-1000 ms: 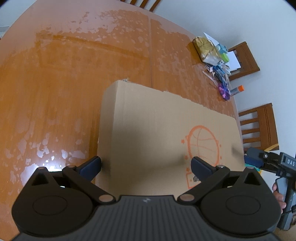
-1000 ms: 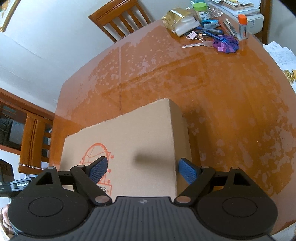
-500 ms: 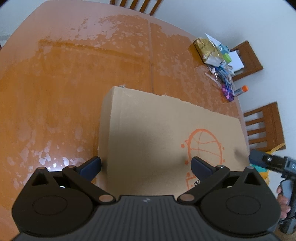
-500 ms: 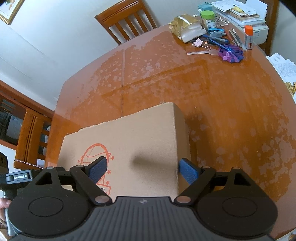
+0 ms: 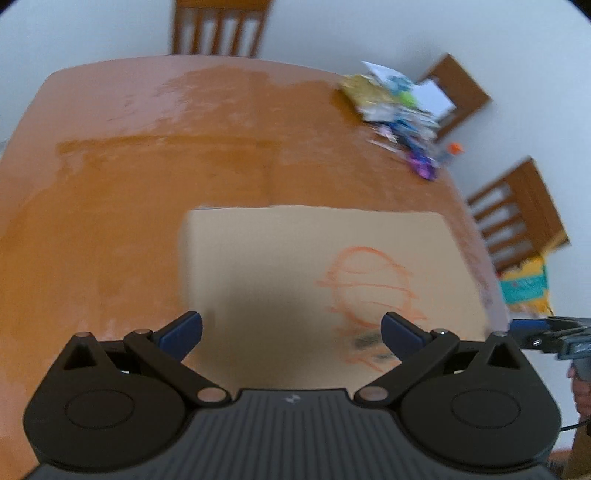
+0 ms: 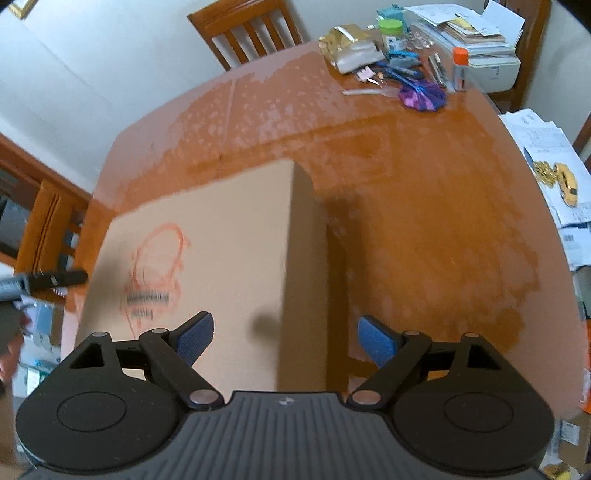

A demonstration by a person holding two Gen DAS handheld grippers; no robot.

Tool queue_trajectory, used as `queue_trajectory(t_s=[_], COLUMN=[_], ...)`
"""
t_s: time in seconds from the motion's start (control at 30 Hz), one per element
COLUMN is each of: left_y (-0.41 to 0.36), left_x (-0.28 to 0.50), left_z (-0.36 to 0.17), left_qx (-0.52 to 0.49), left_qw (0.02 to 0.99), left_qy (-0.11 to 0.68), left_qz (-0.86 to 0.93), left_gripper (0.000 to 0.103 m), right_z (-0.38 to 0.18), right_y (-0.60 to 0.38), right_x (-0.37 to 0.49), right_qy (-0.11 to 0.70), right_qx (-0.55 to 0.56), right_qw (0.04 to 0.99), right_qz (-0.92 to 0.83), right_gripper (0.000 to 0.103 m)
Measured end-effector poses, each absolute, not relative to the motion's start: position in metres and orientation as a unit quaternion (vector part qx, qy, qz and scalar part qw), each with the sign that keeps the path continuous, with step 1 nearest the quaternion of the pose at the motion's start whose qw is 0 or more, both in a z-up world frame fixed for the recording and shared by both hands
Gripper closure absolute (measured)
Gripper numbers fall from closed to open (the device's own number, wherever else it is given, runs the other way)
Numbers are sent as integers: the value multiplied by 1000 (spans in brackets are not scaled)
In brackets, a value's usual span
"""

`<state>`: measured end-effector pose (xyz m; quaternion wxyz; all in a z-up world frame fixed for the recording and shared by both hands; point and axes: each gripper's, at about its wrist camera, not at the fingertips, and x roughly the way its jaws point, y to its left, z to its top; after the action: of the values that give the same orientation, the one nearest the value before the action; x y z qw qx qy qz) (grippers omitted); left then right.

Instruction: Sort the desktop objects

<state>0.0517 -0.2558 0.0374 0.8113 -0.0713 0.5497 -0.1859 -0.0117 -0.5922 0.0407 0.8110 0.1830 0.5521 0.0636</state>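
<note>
Black left gripper (image 5: 291, 330), ribbed housing, blue-padded jaws.

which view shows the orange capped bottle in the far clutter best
The right wrist view: the orange-capped bottle stands sharp and upright beside the purple item, in front of the paper stack. In the left wrist view it is only a small blurred orange dot at the table's edge.

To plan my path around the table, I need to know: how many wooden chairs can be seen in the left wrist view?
3: one chair behind the table's far edge, two chairs along its right side. Others may be hidden.
</note>
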Motion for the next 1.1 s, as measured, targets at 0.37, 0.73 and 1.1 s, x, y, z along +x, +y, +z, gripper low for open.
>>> queue_trajectory(t_s=[0.37,0.73,1.1], left_y=[-317,-324,-252], left_x=[37,34,20], left_z=[37,29,-3], left_qx=[-5,-1,-32], left_qw=[784,778,772], left_qy=[567,574,617], left_qz=[-254,-254,-150], left_gripper=[1,1,1], right_z=[26,21,3], right_y=[-589,-596,-602], right_x=[-48,-49,-36], right_qy=[577,574,569], right_qx=[174,204,284], right_qw=[797,792,768], right_qz=[32,39,69], right_gripper=[13,13,13])
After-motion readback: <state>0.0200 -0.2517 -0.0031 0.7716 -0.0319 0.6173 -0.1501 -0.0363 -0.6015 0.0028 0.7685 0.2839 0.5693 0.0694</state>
